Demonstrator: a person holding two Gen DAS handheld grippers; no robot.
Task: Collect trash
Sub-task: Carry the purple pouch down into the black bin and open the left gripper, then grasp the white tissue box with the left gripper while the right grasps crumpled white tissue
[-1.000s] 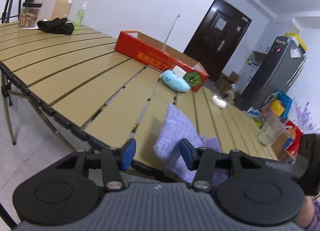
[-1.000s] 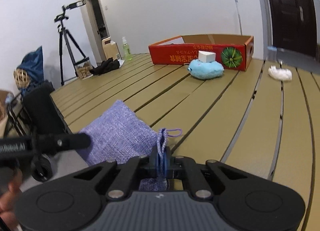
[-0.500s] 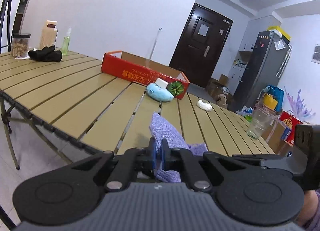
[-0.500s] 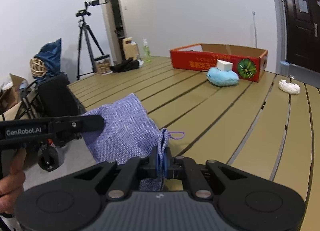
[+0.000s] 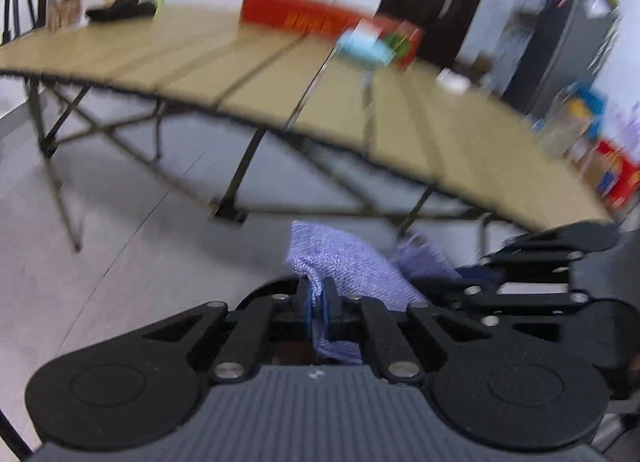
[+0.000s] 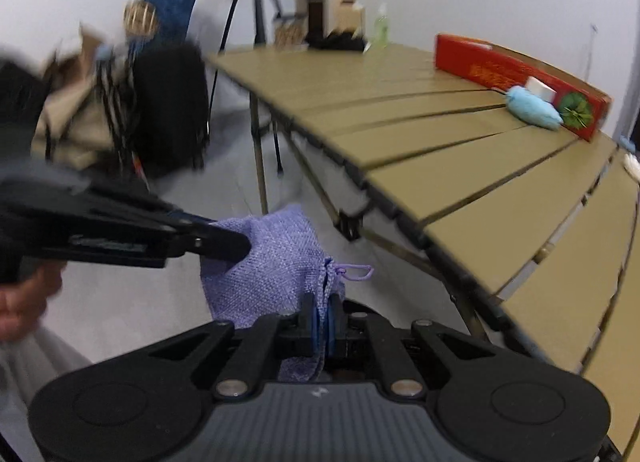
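A purple pouch (image 6: 272,262) of coarse, loosely woven cloth, with a thin drawstring loop (image 6: 356,273) at its gathered mouth, hangs in the air between the two grippers, off the near edge of the table (image 6: 460,165) and over the pale tiled floor (image 5: 100,262). The left gripper (image 5: 316,302) has its blue-padded jaws pressed together on one edge of the pouch; the right gripper (image 6: 322,322) is likewise clamped on the gathered mouth. In the right wrist view the left gripper enters from the left, a person's hand (image 6: 24,302) on its handle.

The table has flat tan slats with dark gaps, on thin folding metal legs. On it lie a long red cardboard box (image 6: 516,77), a fluffy light-blue item (image 6: 532,105) with a small white block (image 6: 540,87) against it, and a crumpled white scrap (image 5: 452,79), all well apart from the pouch. At the far end stand a green bottle (image 6: 381,27), a dark cloth heap (image 6: 340,41) and a jar (image 5: 66,3). The left wrist view is motion-blurred.

One second earlier the pouch lay on the tabletop and the left jaws stood apart around it; now they grip it and it is lifted clear of the table.
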